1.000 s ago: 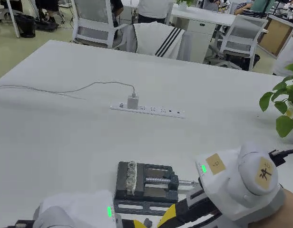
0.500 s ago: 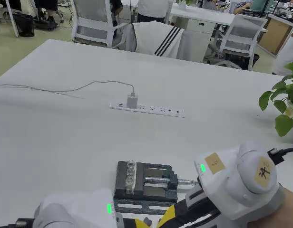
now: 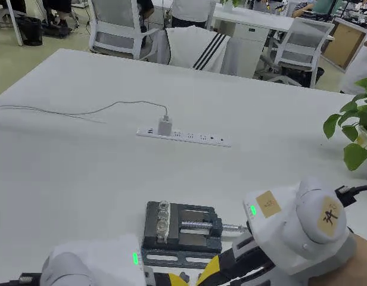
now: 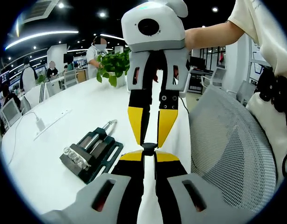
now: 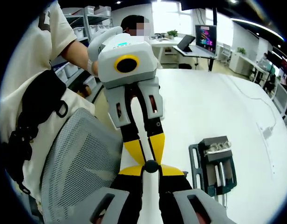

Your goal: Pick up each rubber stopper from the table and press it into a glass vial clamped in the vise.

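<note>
Clearly, at the centre of the right gripper view, the dark rubber stopper is pinched where the left gripper, reaching down from the top, meets the right gripper, both pairs of yellow fingers clenched on it tip to tip. The head view shows the vise at lower centre, with glass vials upright in its left end. On the white tabletop a power strip lies mid-frame, with a plant at the right edge and office chairs along the top.

White power strip, grey cable, leafy plant, office chairs
</note>
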### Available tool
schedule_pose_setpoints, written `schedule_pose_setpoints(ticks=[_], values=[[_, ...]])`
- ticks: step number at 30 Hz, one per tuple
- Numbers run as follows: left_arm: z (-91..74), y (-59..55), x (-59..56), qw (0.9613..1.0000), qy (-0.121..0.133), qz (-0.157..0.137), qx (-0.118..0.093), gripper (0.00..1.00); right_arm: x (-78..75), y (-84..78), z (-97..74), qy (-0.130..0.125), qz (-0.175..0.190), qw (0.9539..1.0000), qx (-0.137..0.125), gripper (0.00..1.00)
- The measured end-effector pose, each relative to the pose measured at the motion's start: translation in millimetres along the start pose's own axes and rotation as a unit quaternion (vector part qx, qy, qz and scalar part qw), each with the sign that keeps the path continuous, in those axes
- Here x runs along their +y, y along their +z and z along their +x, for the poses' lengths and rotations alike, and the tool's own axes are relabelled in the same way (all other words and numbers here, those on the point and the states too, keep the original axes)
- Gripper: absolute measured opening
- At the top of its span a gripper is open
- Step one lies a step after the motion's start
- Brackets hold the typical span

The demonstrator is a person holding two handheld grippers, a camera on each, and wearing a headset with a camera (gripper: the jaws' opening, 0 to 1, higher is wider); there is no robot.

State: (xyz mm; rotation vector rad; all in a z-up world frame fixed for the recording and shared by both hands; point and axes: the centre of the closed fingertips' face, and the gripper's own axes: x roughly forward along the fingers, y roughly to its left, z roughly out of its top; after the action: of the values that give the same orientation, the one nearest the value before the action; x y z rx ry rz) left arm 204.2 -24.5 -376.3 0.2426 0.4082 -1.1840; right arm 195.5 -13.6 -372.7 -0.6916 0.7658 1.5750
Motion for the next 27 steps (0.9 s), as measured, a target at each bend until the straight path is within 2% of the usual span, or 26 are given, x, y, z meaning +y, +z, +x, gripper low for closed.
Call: schedule_pose_setpoints(ticks=[6, 20, 27], values=[[-0.3, 0.8, 0.3, 1.0, -0.002, 0.007, 0.0, 0.04, -0.5, 0.3, -0.7, 0.001, -0.006, 1.0, 0.004, 0.08], [0.6, -0.7, 2.6, 1.0, 0.0, -0.004, -0.001, 0.06, -2.1, -0.8, 0.4, 0.003, -0.011, 0.9999, 0.012, 0.08], [-4.0, -8.4, 13.0, 0.9994, 0.021, -0.028, -0.003, 0.23, -4.0, -5.2, 1.4, -0.001, -0.014, 0.9997, 0.02, 0.08]])
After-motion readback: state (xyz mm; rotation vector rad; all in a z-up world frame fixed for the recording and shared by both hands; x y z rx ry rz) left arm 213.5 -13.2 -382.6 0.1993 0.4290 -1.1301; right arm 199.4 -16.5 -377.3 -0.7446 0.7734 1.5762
